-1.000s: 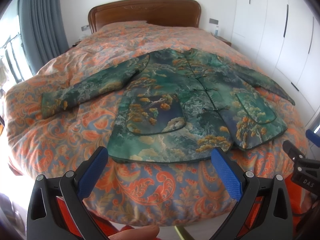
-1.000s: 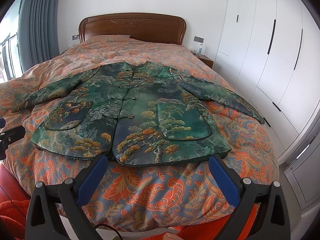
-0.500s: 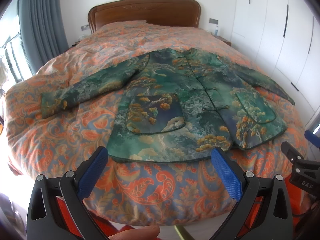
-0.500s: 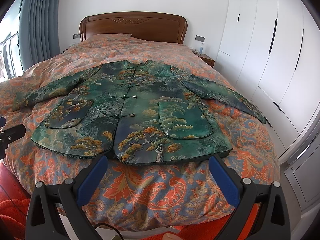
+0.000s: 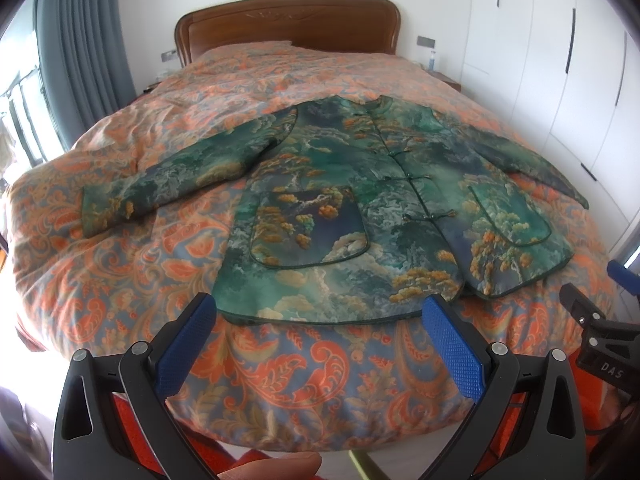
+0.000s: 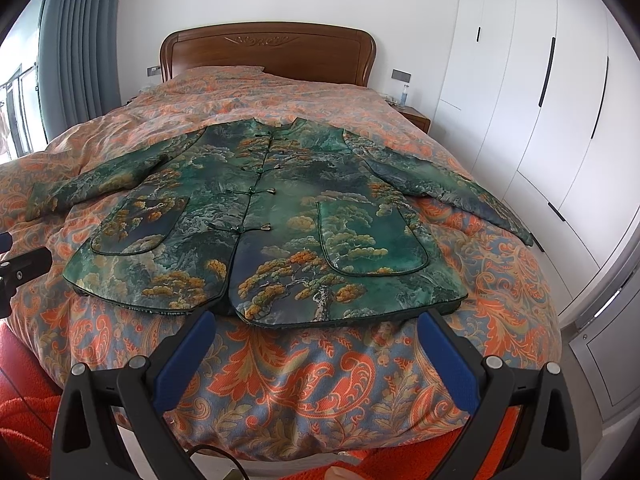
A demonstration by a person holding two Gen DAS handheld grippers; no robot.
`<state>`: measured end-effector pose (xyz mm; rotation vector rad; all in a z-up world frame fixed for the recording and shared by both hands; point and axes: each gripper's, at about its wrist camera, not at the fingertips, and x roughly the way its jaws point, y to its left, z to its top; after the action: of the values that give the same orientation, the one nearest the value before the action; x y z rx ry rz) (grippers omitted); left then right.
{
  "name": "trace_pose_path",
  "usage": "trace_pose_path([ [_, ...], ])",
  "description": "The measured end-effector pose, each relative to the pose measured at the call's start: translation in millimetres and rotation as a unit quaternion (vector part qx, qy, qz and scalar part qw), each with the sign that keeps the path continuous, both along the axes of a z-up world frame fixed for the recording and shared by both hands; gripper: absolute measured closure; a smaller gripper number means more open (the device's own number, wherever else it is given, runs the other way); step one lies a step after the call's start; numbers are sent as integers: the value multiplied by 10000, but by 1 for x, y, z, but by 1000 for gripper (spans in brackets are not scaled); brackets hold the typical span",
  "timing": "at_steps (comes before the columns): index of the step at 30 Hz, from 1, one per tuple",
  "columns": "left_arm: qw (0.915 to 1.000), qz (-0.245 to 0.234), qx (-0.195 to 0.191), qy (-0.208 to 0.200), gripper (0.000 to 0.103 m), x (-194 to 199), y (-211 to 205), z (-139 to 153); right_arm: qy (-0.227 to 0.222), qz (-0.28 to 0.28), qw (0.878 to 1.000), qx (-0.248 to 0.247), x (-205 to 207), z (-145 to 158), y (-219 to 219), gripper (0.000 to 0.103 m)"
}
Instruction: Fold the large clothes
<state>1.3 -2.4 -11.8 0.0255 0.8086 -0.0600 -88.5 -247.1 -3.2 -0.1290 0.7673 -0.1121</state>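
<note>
A wide bed [image 5: 120, 280] under an orange paisley cover fills both views, its wooden headboard [image 6: 268, 54] at the far end and white wardrobe doors [image 6: 560, 120] along the right wall. Spread flat on the near half of the cover lies the jacket [image 5: 360, 220], green brocade with pine-tree print, front up and buttoned, collar toward the headboard and hem toward the foot of the bed, so its long axis runs straight away from both grippers. Its sleeves reach out sideways, the left sleeve [image 5: 172, 176] angling toward the window side and the right sleeve [image 6: 448, 192] toward the wardrobes. The hem [image 6: 320, 322] sits just beyond the fingertips in both views, ahead and slightly below; nothing is touching it. The left gripper [image 5: 320, 316] faces the hem's left half, below the left pocket [image 5: 308, 228], and the right gripper [image 6: 316, 332] faces the right half, below the right pocket [image 6: 368, 236], so each is nearer its own side of the garment. Both are held level at the foot of the bed, side by side and pointing forward, with the blue pads [image 5: 452, 344] spread wide and nothing between them. No fold looks started; I judge the next move to be a reach forward for the hem or sleeves.
</note>
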Motion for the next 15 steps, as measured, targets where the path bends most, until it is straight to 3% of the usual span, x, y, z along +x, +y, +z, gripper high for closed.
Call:
trace_pose_path([
  [15, 10000, 4, -2, 6, 0, 0, 0, 0, 0, 54, 10000, -7, 0, 0, 3, 0],
])
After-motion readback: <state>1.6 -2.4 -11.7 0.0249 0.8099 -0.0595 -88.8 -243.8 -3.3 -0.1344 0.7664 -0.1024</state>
